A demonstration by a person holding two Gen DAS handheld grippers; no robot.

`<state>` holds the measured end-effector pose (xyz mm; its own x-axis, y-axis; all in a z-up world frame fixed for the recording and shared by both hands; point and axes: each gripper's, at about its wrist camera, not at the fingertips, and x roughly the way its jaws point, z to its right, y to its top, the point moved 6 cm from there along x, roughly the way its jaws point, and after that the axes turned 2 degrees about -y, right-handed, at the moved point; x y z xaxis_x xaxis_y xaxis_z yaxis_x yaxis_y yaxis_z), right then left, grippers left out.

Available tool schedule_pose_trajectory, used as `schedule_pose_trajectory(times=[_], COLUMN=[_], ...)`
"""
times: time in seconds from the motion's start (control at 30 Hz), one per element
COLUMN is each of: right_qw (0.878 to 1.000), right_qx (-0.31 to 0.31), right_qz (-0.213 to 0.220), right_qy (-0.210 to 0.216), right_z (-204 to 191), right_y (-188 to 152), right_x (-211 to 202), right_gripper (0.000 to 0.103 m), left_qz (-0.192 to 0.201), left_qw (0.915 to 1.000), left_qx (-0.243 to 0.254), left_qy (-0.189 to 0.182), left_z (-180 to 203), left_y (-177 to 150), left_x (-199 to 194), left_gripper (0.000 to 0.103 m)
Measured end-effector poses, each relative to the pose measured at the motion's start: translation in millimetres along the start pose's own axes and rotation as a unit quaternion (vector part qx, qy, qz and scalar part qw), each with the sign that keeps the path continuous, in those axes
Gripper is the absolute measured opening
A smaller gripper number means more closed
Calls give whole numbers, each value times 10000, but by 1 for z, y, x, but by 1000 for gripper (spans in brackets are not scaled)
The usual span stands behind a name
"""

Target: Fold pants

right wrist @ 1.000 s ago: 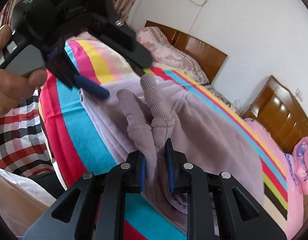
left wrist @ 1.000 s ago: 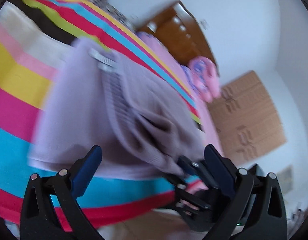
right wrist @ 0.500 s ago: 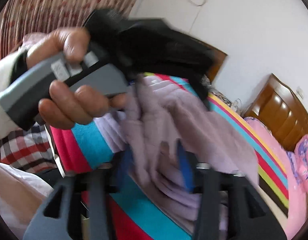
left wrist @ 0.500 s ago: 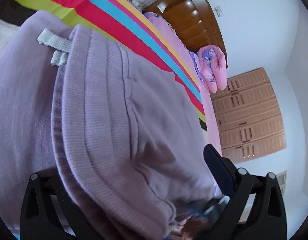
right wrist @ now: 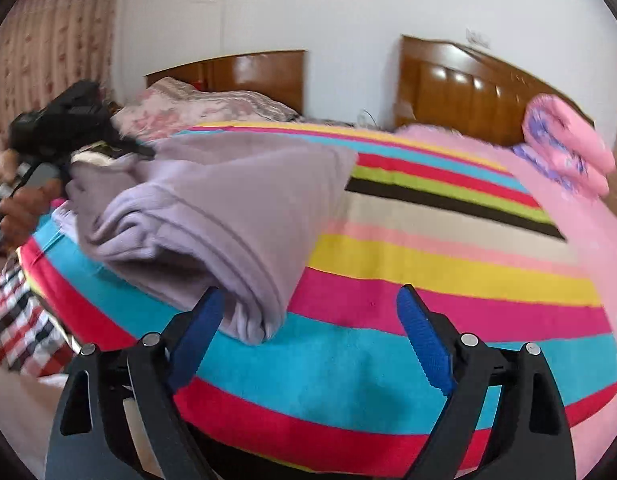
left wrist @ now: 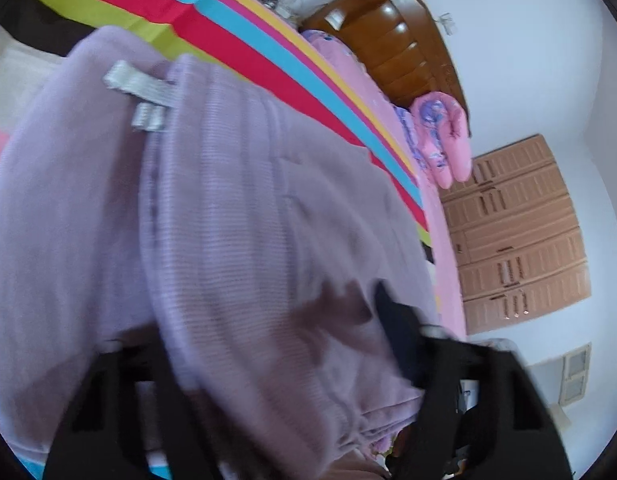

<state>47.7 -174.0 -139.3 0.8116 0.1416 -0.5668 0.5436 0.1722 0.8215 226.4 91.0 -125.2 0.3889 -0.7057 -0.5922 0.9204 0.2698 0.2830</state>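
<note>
Soft lilac knit pants (right wrist: 212,216) bunch on the striped blanket (right wrist: 448,264); right gripper (right wrist: 308,332) spread empty, left gripper's (left wrist: 268,380) grip hidden, so folds may slump.

No words, numbers, brands or signs can be read in either view; the small grey tag (left wrist: 142,90) sewn at the waistband of the lilac pants (left wrist: 248,240), up and to the left of the left claw, shows no legible print.
</note>
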Motion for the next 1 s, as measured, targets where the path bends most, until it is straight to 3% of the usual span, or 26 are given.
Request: schedule_pose_trajectory(times=[0.03,0.1,0.17,0.3,0.37,0.43,0.5,0.57,0.6,0.67,0.7,0.77,0.83,0.93,1.0], right_qw=[10000,9995,9989,9971,9964,9968,9954,9949,9954,9968,9967,9964,9964,9970,9971], right_qx=[-10,-168,-252,-348,-367,-422,-565,-648,-605,-492,-498,-546,-542,-458,-468], right_qz=[-43,-129,-237,-254,-268,-178,-130,-196,-226,-257,-260,-262,-292,-418,-554], right_qy=[-34,-241,-323,-625,-714,-661,-766,-745,-706,-583,-580,-591,-586,-464,-239], right_z=[-1,-10,-17,-15,-13,-17,-21,-25,-24,-22,-22,-24,-24,-23,-23], right_y=[1,-1,-3,-5,-4,0,3,0,-1,-1,0,-1,-1,0,1], right_x=[6,18,28,35,36,34,34,38,40,42,42,42,42,43,38], right_gripper=[86,86,85,85,87,87,88,88,88,88,88,88,88,88,88], left_qz=[18,70,163,487,727,819,791,812,743,627,640,854,926,888,1027], left_qw=[10000,9995,9955,9741,9633,9640,9725,9849,9920,9964,9977,9955,9945,9944,9888], left_qx=[47,303,872,2198,2574,2504,2165,1473,896,320,97,11,89,568,821], left_qy=[43,107,319,207,240,349,341,422,487,469,204,-413,-488,44,710], left_z=[0,16,51,151,174,161,121,59,9,-44,-69,-81,-81,-67,-56], left_y=[0,1,5,25,37,44,43,38,31,18,11,7,10,13,14], left_x=[-2,-11,-22,-65,-91,-105,-111,-108,-98,-83,-75,-75,-75,-75,-85], left_gripper=[30,24,22,21,21,21,21,21,21,23,24,24,25,35,57])
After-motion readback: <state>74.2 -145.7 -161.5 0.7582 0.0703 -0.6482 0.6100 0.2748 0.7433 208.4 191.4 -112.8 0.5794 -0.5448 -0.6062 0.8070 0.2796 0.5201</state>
